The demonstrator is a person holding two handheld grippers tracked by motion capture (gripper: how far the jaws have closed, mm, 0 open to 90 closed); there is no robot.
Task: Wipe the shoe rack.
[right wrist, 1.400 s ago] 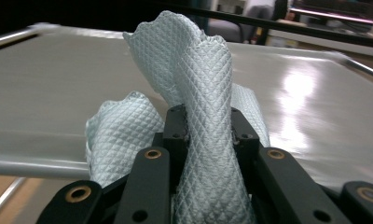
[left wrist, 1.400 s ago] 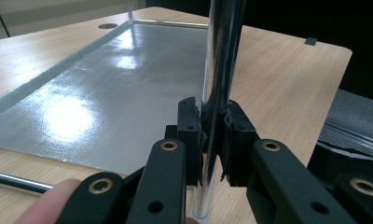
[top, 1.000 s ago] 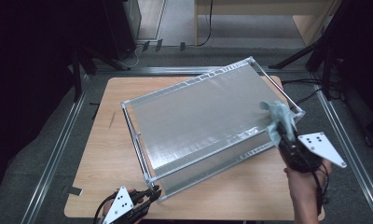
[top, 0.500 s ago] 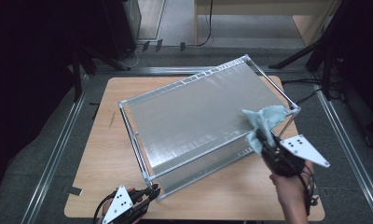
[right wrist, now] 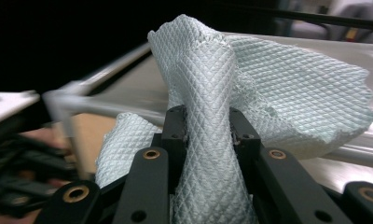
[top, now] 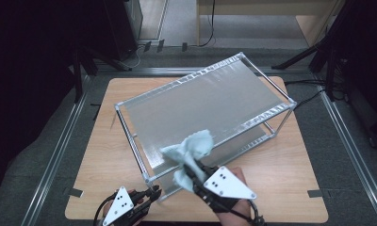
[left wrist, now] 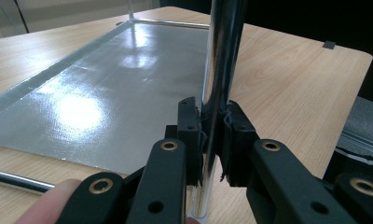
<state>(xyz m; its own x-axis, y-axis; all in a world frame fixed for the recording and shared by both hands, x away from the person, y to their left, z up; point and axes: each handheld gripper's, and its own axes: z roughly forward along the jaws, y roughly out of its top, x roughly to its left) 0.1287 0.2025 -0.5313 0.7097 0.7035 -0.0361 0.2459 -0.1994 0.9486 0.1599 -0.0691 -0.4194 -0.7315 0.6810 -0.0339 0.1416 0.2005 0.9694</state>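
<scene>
1. Left gripper (left wrist: 211, 140): jaws clenched on the near corner post (left wrist: 220, 56) of the metal rack (top: 200, 101).
2. Right gripper (right wrist: 205, 126): jaws grasping a pale blue cloth (right wrist: 250, 88), bunched over the rack's near front edge.
3. Rack standing on the table (top: 290, 179).

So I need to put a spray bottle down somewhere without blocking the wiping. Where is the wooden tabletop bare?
Bare wood lies on the light wooden table right of the two-tier silver metal rack, and along its far-left corner. The near edge is crowded: the left gripper clamps the rack's chrome corner post, the right gripper holds the pale-blue waffle cloth.
</scene>
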